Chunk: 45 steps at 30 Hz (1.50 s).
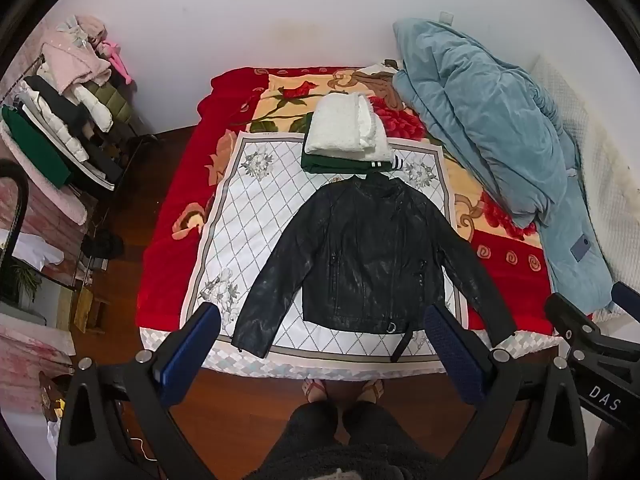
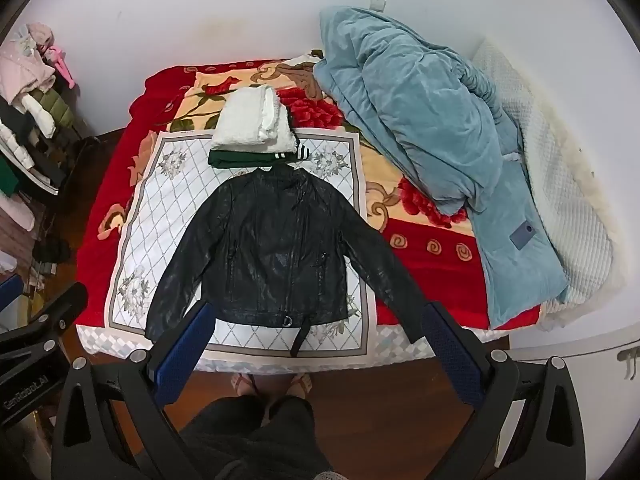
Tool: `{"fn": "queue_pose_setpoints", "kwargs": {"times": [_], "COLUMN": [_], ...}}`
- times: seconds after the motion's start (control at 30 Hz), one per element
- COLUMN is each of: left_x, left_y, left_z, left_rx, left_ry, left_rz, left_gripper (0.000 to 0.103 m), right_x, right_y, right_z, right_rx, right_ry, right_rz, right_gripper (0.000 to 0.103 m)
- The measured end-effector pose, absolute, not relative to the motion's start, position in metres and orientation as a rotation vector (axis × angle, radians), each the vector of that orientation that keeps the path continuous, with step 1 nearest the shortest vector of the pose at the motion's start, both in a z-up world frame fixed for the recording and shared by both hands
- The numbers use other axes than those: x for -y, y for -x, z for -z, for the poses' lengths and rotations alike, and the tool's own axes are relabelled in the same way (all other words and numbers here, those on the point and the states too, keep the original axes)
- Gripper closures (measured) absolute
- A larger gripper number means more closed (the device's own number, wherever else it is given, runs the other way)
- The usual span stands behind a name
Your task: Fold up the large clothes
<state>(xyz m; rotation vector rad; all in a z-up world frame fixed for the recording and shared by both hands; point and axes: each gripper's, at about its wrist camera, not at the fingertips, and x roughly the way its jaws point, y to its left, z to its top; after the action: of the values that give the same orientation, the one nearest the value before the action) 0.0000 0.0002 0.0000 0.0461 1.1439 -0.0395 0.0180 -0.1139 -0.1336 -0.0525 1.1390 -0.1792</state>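
A black leather jacket (image 1: 368,260) lies flat, front up, sleeves spread, on a white diamond-pattern cloth (image 1: 248,216) on the bed; it also shows in the right wrist view (image 2: 276,252). Beyond its collar sits a stack of folded clothes, white (image 1: 344,128) on green (image 1: 332,162). My left gripper (image 1: 326,320) is open and empty, held above the bed's near edge over the jacket's hem. My right gripper (image 2: 320,320) is open and empty, likewise over the hem. Each gripper shows at the other view's edge.
A red floral blanket (image 1: 176,208) covers the bed. A bunched blue quilt (image 1: 492,128) lies along its right side against the wall. A rack piled with clothes (image 1: 60,120) stands at the left. My feet (image 1: 344,390) stand on the wooden floor at the bed's foot.
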Motion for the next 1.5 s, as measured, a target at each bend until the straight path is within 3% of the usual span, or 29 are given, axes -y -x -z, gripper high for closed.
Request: {"fn": "queue_pose_setpoints", "kwargs": {"times": [1.5], "left_x": [-0.0006], "left_y": [0.0003], "left_z": [-0.0005], "left_rx": [-1.137], "left_ry": [-0.05], "left_rz": [0.037], "left_gripper": [0.0], "right_x": [0.1155], "right_y": [-0.0165], "right_z": [0.1297], "right_rx": [-1.139], "right_ry": [0.042], "right_rz": [0.17], "right_gripper": [0.0]}}
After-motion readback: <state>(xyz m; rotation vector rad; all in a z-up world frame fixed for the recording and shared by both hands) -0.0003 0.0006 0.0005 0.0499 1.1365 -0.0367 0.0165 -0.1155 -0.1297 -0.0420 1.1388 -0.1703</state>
